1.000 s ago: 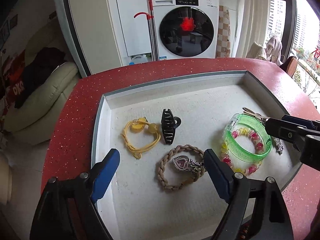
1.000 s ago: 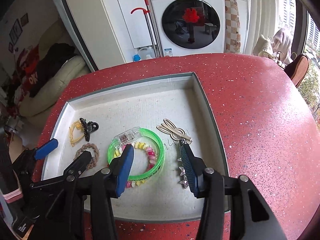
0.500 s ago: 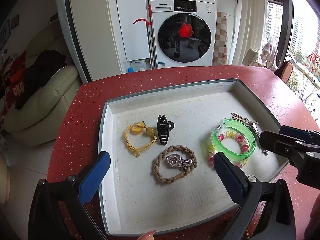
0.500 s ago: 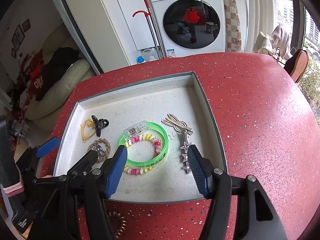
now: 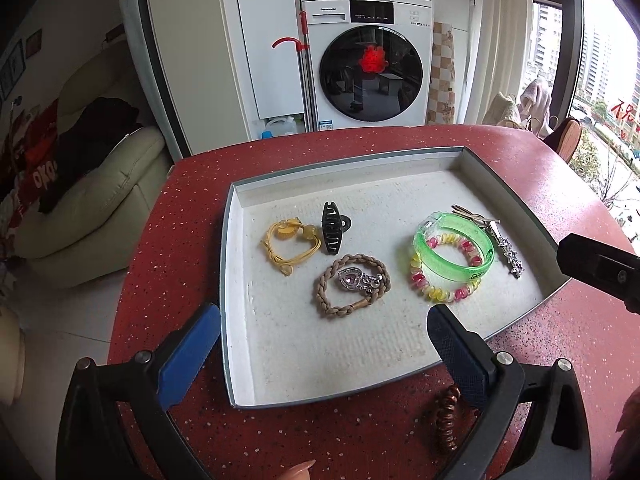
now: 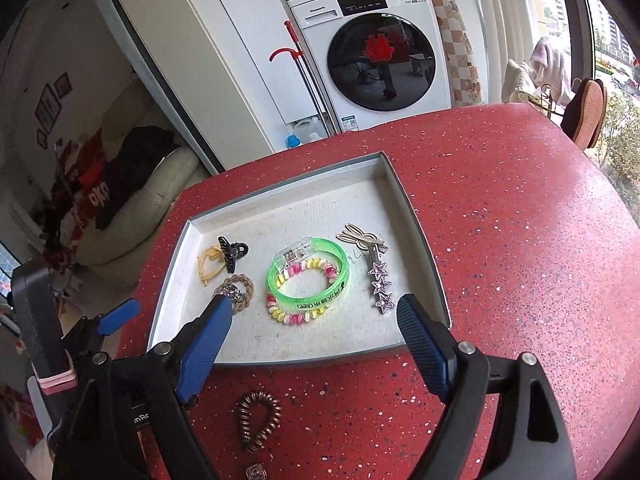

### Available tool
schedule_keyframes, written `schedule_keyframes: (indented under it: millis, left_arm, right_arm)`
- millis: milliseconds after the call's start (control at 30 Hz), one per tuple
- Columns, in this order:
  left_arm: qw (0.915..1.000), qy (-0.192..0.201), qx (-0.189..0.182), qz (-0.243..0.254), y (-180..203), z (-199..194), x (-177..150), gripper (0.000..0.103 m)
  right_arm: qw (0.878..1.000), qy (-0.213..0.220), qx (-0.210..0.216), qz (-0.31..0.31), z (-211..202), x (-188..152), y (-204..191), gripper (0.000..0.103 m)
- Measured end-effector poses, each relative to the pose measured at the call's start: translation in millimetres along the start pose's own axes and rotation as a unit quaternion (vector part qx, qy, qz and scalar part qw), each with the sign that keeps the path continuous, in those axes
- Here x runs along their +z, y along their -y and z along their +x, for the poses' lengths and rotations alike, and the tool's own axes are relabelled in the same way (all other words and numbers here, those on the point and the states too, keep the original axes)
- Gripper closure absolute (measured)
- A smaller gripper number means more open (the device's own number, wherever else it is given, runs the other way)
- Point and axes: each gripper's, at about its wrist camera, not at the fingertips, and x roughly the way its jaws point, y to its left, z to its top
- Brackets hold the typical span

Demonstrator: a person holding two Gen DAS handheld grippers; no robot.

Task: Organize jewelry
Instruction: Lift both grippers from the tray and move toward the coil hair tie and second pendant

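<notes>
The white-lined tray point(image 5: 226, 280) holds a yellow cord tie point(image 5: 290, 246), a black claw clip point(image 5: 333, 227), a braided bracelet with a heart charm point(image 5: 352, 285), a green bangle point(image 5: 454, 246), a pink-and-yellow coil tie point(image 5: 440, 280), a star hair clip point(image 6: 380, 286) and a beige hairpin point(image 6: 360, 238). A copper spiral hair tie point(image 6: 258, 418) lies on the red table in front of the tray. My left gripper point(image 5: 323, 320) hangs open above the tray's near edge. My right gripper point(image 6: 314, 308) is over the near rim; its jaws are opening and hold nothing.
The tray sits on a round red speckled table point(image 6: 520, 240). A small clear trinket point(image 6: 256, 472) lies near the table's front edge. Beyond the table are a washing machine point(image 5: 368, 68), a cream sofa point(image 5: 100, 184) and a window on the right.
Both grippers have drawn back and up from the tray. The right jaws have widened and left the star clip lying in the tray. The copper spiral tie has come into view.
</notes>
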Motion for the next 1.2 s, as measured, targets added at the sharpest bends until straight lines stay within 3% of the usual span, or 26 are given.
schedule_keyframes:
  millis: [633,1000,1200]
  left_arm:
    - [0.9997,-0.007,-0.021,-0.013,-9,-44,-55,0.0]
    - [0.9983,-0.04,-0.02,-0.039,-24,-38,-84,0.0]
    - [0.9958,-0.061,-0.037,-0.057,-31,-27,-90,0.0]
  right_arm:
    - [0.999,-0.034,-0.02,-0.003,-36,-60,-5,0.016]
    - [0.996,-0.075,-0.038,-0.026,-31,-120,-19,0.016]
    - [0.994,-0.089,-0.041,-0.056,-25,-134,-34,0.016]
